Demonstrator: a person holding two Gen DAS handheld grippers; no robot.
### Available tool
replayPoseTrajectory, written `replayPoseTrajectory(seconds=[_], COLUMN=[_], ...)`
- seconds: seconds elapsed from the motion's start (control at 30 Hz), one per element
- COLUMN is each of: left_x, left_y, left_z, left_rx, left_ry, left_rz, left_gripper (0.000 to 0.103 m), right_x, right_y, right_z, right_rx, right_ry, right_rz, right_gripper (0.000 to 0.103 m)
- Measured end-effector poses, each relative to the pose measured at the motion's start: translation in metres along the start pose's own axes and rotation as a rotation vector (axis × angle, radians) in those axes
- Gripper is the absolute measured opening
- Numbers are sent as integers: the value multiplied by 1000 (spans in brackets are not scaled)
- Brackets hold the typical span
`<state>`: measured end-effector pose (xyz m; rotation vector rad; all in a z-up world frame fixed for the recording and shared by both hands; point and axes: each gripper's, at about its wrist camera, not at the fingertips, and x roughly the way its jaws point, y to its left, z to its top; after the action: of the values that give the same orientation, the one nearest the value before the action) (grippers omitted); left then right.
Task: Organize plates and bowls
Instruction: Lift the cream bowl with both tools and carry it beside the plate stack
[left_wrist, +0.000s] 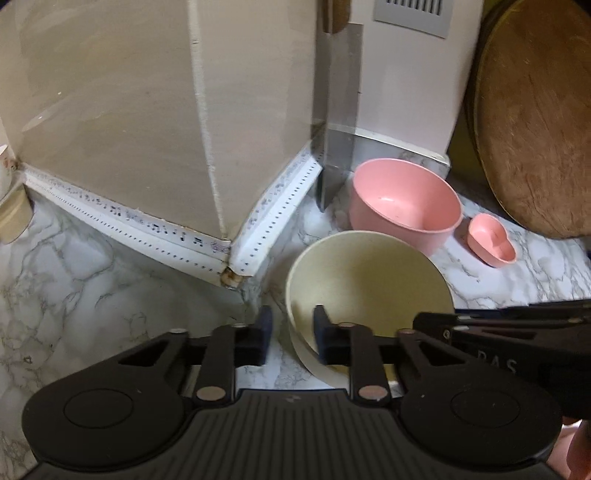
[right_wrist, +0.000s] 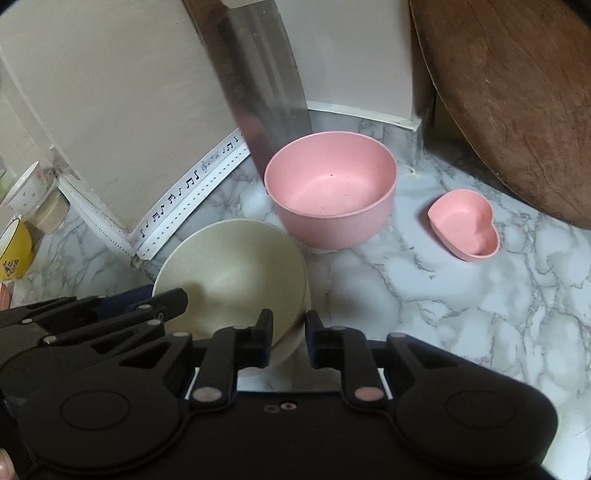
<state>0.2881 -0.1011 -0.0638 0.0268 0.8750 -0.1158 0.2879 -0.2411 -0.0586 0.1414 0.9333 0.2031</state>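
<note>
Cream-coloured and matt, the cream bowl (left_wrist: 369, 291) looks like moulded fibre or plastic: judged light, rigid and unlikely to chip, though its smooth curved wall may slip under a weak pinch. It stands on the marble-pattern counter (right_wrist: 480, 314), tilted toward the cameras, just in front of the pink bowl (right_wrist: 330, 192); whether the two touch cannot be told. A second cream rim shows under it in the right wrist view, so it may be nested in another bowl.

Take hold at the rim, one pad inside and one outside the wall.

- Left hand-held gripper (left_wrist: 291, 336): jaws drawn narrow across the near-left rim, inner pad inside the bowl, outer pad outside. Pinching the rim.
- Right hand-held gripper (right_wrist: 290, 339): jaws narrow, straddling the near-right rim in the same manner. The pads appear to press the wall.

A two-sided rim grip should keep the bowl level on lifting. If a nested bowl is present, it may lift along or drop free.

A pink heart-shaped dish (right_wrist: 465, 229) lies well apart to the right, before a round wooden board (right_wrist: 517, 92) leaning on the wall.
</note>
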Motion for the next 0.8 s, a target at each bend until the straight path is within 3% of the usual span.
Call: replayPoseTrajectory(seconds=[0.37, 0.8], left_x=[-18, -69], left_y=[1, 16], left_z=[-7, -38], left_rx=[35, 44], left_ry=[-8, 16], left_rz=[6, -32], left_gripper=[12, 12], right_x=[-16, -62], right_y=[14, 35], right_z=[-9, -48], right_rx=[-23, -33], right_ry=[8, 62], right_rz=[-22, 23], right_gripper=[16, 17])
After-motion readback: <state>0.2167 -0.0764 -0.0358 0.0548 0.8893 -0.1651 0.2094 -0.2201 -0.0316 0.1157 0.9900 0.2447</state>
